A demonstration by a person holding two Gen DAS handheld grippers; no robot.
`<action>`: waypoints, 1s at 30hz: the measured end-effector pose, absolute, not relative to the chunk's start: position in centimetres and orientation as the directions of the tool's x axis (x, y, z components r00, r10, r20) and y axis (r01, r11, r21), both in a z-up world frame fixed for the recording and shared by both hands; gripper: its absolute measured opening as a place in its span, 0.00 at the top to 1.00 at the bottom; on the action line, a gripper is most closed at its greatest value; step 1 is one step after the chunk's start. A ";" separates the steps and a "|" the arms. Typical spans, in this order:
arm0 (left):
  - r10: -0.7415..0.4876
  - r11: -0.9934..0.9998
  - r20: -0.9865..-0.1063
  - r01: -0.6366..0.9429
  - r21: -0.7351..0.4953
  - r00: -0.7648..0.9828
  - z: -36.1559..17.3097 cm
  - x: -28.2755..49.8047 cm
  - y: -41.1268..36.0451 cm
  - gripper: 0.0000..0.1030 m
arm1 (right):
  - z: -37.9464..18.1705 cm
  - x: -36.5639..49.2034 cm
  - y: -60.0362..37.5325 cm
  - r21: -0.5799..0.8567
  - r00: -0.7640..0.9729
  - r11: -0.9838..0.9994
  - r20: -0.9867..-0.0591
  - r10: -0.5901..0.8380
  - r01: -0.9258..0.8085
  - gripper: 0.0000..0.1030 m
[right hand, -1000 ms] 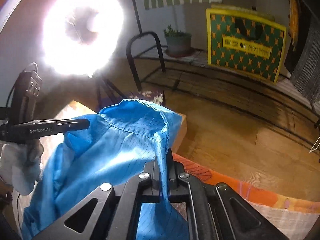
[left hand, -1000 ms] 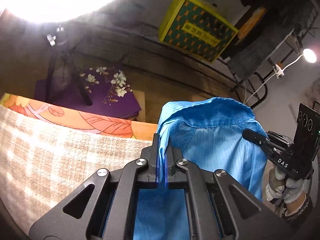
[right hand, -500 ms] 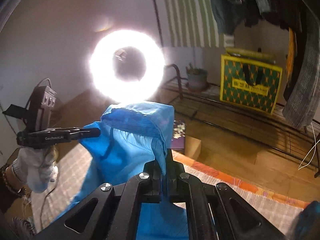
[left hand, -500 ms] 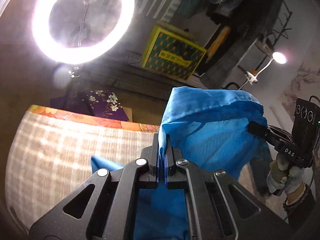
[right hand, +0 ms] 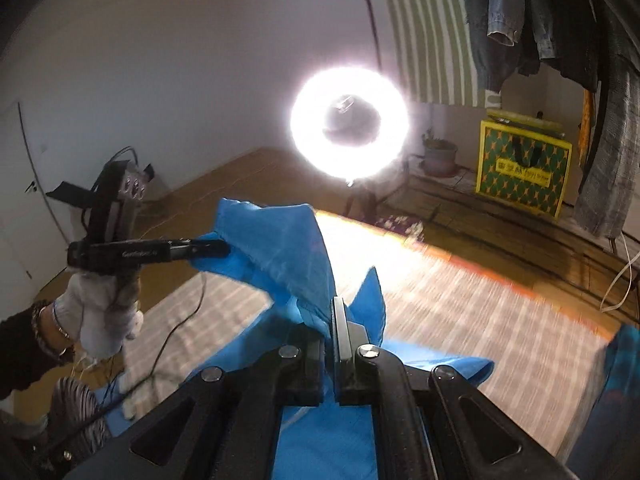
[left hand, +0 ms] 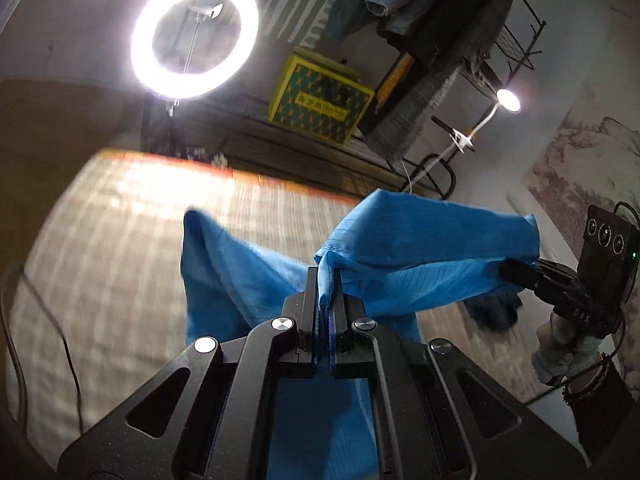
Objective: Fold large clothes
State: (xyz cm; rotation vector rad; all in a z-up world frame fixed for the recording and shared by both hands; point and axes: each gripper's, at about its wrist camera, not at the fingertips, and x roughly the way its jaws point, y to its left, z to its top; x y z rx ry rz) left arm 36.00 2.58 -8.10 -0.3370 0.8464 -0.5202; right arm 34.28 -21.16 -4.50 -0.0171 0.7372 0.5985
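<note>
Both grippers have carried the blue garment point(left hand: 248, 280) up and back since a second ago: more of the checked bed cover point(left hand: 100, 260) now shows below and ahead of them, and the ring light point(left hand: 194, 38) sits higher in view.

Left gripper point(left hand: 323, 304) clenched on a bunched edge of cloth; fabric runs straight through the jaws. Right gripper point(right hand: 334, 320) likewise clamped on a fold. Seen from the left wrist, the right one bites the far corner off to the right; a gloved hand point(right hand: 100, 312) carries the left gripper point(right hand: 216, 247), out to the left of the right wrist camera.

Garment hangs in the air between the two, sagging below them, lower part trailing toward the cover; whether it touches is unclear in the blur.

Handling, by judgement: thin, light, limp, slightly slick weave. It will drape and slide, not hold a crease. Best held at seams or the hem, well apart, to keep the span taut.
</note>
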 end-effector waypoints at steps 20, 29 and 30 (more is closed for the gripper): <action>-0.505 0.863 -0.773 0.237 -0.446 0.384 -18.9 19.5 2.8 1.00 | -15.7 20.0 -18.3 0.197 0.438 0.823 -0.768 0.467 -0.532 0.85; -0.532 0.845 -0.705 0.243 -0.476 0.470 -12.6 14.4 8.6 0.98 | -8.7 14.8 -20.5 0.248 0.487 0.786 -0.668 0.562 -0.567 0.63; -0.531 0.845 -0.695 0.244 -0.475 0.486 -11.6 14.0 9.3 0.98 | -7.8 13.8 -20.7 0.250 0.497 0.781 -0.653 0.572 -0.572 0.62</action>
